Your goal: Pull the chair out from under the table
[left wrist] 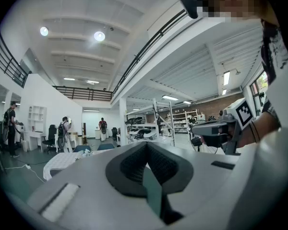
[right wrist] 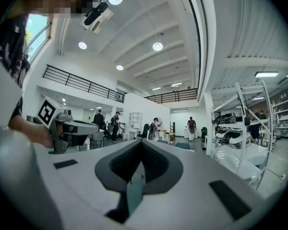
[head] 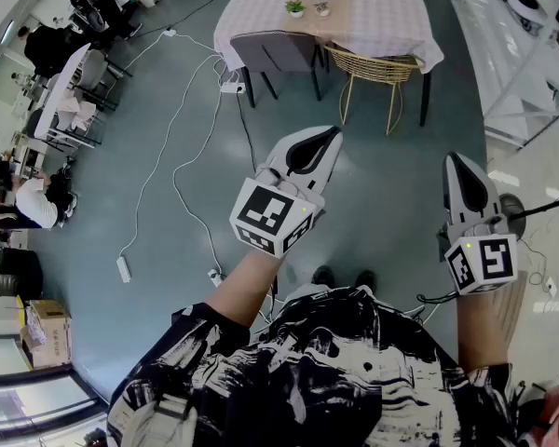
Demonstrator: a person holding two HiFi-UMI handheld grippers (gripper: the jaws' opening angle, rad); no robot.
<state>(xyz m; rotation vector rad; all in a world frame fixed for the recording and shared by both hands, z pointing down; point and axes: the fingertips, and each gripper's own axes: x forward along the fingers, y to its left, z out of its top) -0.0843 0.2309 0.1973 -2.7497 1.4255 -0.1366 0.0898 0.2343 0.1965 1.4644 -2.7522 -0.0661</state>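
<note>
Floor [head: 382, 203]: grey-green, open, wide stretch between the person and the furniture.
Table [head: 382, 17]: far centre, covered with a pale checked cloth.
Grey chair [head: 275, 54]: padded, pushed in under the table's near edge, left side, back towards the viewer.
Wire chair [head: 373, 66]: gold frame, pushed in under the same edge, just right of the grey chair.
Left gripper [head: 332, 134]: held level over the floor, pointing towards the table and well apart from both chairs. Fingers together, nothing between them.
Right gripper [head: 452, 158]: to the right of the left one, also pointing at the far side. Fingers together, nothing clamped.
Marker cubes [head: 272, 217]: one on each gripper, black squares on white.
White cable [head: 158, 156]: runs in loops across the floor from the table's left end to the near left.
Power strip [head: 123, 269]: white, on the floor at near left.
Small potted plant [head: 295, 8]: on the tablecloth, above the grey chair.
</note>
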